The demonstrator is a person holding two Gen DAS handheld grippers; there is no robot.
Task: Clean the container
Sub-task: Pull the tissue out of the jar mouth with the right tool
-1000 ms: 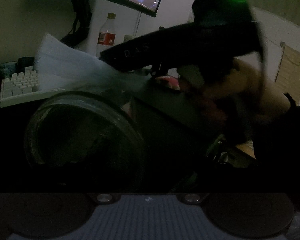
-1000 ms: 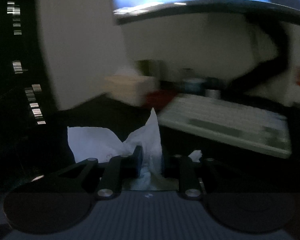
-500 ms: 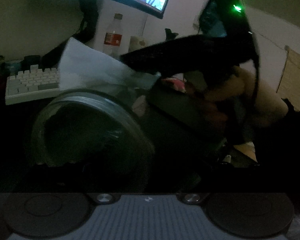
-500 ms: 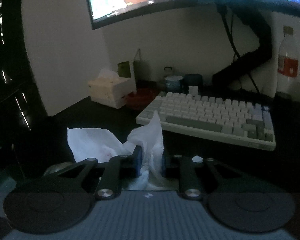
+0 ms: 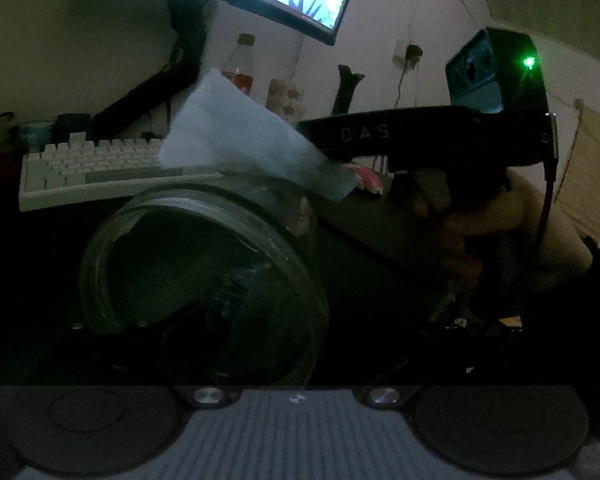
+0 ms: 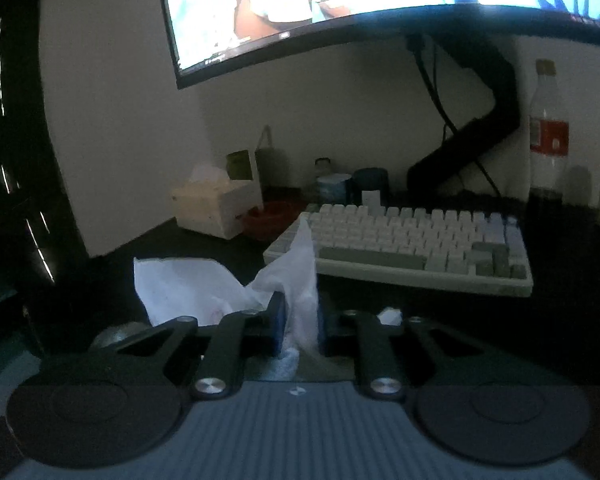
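Your left gripper's fingers are lost in shadow behind the glass container (image 5: 204, 280), so their grip is unreadable. The monitor (image 6: 340, 4) is cropped by the top edge, and the bottle (image 6: 548, 136) label is illegible.

container (image 5: 204, 280) held before left gripper, mouth toward camera | tissue (image 5: 252, 140) above its rim, in right gripper (image 6: 298, 322) | keyboard (image 6: 404, 244) behind | monitor (image 6: 380, 4) overhead

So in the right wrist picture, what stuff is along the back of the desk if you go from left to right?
Tissue box → red dish → pale cup → dark cup → black monitor arm → bottle with a red label.
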